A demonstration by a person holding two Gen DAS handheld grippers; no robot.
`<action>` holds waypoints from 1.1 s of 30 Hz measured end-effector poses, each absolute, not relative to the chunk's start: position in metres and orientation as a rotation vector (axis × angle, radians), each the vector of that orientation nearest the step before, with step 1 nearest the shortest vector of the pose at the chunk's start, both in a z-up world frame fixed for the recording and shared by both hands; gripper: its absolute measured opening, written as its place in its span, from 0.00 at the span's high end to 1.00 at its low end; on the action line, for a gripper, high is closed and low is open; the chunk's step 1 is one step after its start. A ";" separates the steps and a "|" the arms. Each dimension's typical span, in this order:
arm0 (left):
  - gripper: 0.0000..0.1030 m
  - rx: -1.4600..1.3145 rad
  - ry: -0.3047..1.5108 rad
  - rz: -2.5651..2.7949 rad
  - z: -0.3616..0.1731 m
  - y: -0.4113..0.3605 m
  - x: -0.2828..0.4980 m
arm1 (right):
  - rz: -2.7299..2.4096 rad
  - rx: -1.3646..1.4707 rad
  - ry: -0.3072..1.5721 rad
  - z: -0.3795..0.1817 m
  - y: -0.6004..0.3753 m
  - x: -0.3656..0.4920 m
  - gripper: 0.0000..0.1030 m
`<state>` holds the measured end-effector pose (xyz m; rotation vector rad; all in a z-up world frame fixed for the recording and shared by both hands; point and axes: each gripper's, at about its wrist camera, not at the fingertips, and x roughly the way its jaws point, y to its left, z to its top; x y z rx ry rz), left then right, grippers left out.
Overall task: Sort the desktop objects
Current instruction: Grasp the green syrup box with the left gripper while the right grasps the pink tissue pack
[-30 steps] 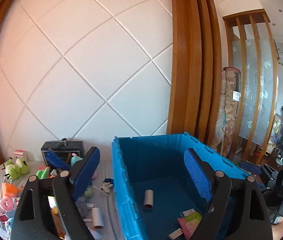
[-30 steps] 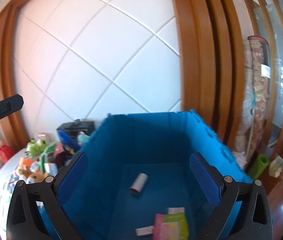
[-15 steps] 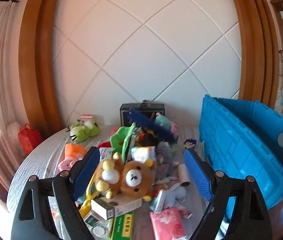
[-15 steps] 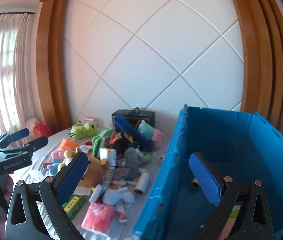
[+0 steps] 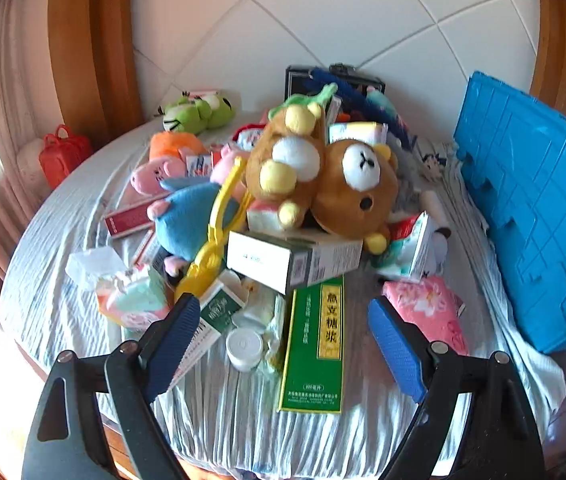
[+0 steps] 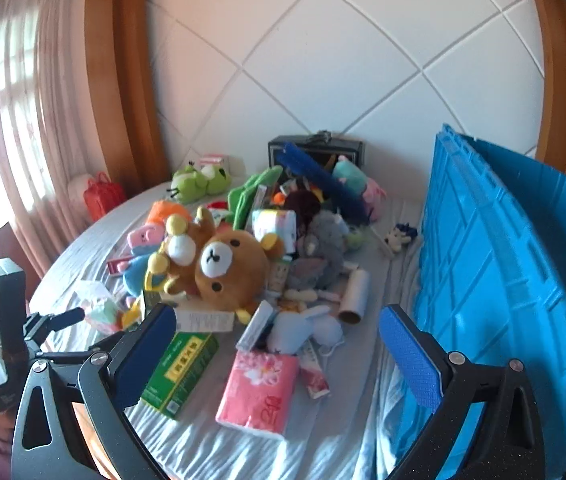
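A: What's behind the table?

B: A white quilted wall panel (image 6: 323,60) framed in orange-brown wood, with a pink curtain (image 6: 23,112) at the left. The round table (image 5: 63,240) wears a wrinkled pale cloth.

A: The biggest thing on it?

B: The blue crate (image 6: 503,280) at the right edge. Then the heap of toys and boxes in the middle, topped by a brown teddy bear (image 5: 347,184) lying on a white carton (image 5: 291,256).

A: And nearer the cameras?

B: A long green box (image 5: 315,344) flat on the cloth, a pink tissue pack (image 6: 261,388) just beside it, a cardboard tube (image 6: 355,292) near the crate, and a small white jar (image 5: 245,346) touching the green box's left side.

A: The tongs?

B: The left gripper (image 5: 279,344) is spread wide over the green box, holding nothing. The right gripper (image 6: 279,352) is equally spread and empty, above the pink pack.
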<state>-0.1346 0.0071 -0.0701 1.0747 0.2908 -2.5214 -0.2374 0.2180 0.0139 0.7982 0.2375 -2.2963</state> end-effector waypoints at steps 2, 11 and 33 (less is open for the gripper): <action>0.16 1.145 0.301 -2.514 -0.088 0.010 -0.141 | -2.290 0.881 0.278 -0.009 0.211 -0.240 0.00; 0.16 1.369 0.356 -2.474 -0.142 0.022 -0.168 | -2.241 1.204 0.363 -0.093 0.208 -0.252 0.00; 0.37 1.564 0.327 -2.450 -0.179 0.038 -0.194 | -2.099 1.491 0.427 -0.159 0.168 -0.280 0.00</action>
